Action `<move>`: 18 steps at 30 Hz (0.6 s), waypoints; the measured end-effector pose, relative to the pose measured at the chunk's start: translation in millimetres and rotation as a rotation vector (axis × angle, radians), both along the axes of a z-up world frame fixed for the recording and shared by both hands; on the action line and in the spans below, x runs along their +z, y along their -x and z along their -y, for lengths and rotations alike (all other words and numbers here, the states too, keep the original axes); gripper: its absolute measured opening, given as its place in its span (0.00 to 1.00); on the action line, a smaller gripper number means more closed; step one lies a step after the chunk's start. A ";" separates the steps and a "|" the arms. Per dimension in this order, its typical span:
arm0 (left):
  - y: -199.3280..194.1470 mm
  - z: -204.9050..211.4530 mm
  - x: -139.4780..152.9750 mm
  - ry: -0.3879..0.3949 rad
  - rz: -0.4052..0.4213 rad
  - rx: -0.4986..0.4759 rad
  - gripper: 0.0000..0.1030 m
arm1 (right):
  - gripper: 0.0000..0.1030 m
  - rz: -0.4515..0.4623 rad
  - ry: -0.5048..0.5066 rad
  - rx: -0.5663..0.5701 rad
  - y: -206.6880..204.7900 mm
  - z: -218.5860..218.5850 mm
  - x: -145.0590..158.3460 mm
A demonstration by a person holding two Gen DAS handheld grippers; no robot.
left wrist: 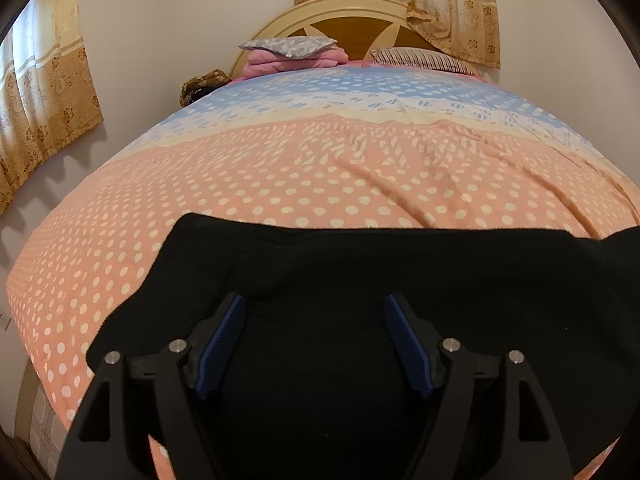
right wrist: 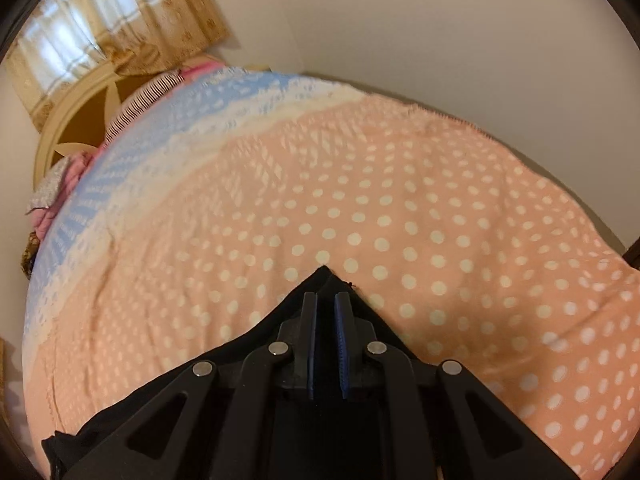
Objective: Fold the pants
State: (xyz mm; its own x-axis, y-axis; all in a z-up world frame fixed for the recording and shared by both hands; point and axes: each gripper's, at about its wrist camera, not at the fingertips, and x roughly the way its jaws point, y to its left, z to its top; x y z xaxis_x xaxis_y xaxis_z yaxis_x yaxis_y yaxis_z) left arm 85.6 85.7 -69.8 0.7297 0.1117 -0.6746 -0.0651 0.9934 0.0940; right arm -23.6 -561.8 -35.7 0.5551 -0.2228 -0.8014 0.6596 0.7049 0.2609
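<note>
Right gripper (right wrist: 325, 300): jaws nearly together, clamped on a corner of the black pants (right wrist: 320, 280), which peaks just past the pads. Left gripper (left wrist: 314, 306): jaws spread wide over the cloth, pinching nothing. Pants (left wrist: 360, 264) lie on the near part of the dotted bedspread (left wrist: 280, 184). Judgement: carry the pinched corner low and level, align edges before releasing, keep the left gripper clear. Pillows (left wrist: 288, 46) far off at headboard.

One black pants (left wrist: 360, 264), one dotted bedspread (left wrist: 280, 168), two pillows (left wrist: 288, 45), two curtains (left wrist: 44, 80).
</note>
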 end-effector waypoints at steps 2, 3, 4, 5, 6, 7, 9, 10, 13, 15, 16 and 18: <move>-0.6 0.0 0.2 -0.001 -0.003 0.003 0.74 | 0.09 0.037 -0.020 -0.007 1.7 4.9 -3.0; -2.4 0.5 0.5 0.001 -0.005 0.005 0.75 | 0.09 0.073 -0.036 -0.012 4.2 8.2 -1.8; -4.0 0.6 0.6 0.004 -0.008 0.008 0.75 | 0.09 0.102 -0.050 -0.014 9.2 9.6 0.4; -4.7 0.9 0.6 0.004 -0.009 0.011 0.75 | 0.10 0.138 -0.068 -0.015 12.9 11.4 2.8; -5.3 1.1 0.7 0.003 -0.010 0.013 0.75 | 0.13 0.164 -0.077 -0.016 14.3 12.6 4.7; -6.1 0.9 0.8 0.002 -0.010 0.014 0.76 | 0.30 0.189 -0.082 -0.018 17.6 14.9 7.4; -7.2 0.4 0.6 0.000 -0.009 0.015 0.76 | 0.69 0.224 -0.079 -0.023 22.9 17.9 11.8; -8.0 0.2 0.4 -0.001 -0.009 0.016 0.76 | 0.73 0.242 -0.080 -0.027 25.7 17.5 15.2; -8.8 0.4 0.0 -0.001 -0.011 0.017 0.76 | 0.73 0.247 -0.095 -0.023 28.8 19.4 19.4; -9.0 0.3 -0.1 -0.002 -0.010 0.017 0.77 | 0.73 0.202 -0.054 0.011 22.5 16.0 20.7; -9.2 -0.1 0.1 -0.002 -0.009 0.017 0.77 | 0.73 0.167 -0.033 0.052 14.9 12.3 18.8; -9.3 -0.1 -0.4 -0.002 -0.009 0.018 0.77 | 0.68 0.093 -0.009 0.087 2.1 7.2 11.9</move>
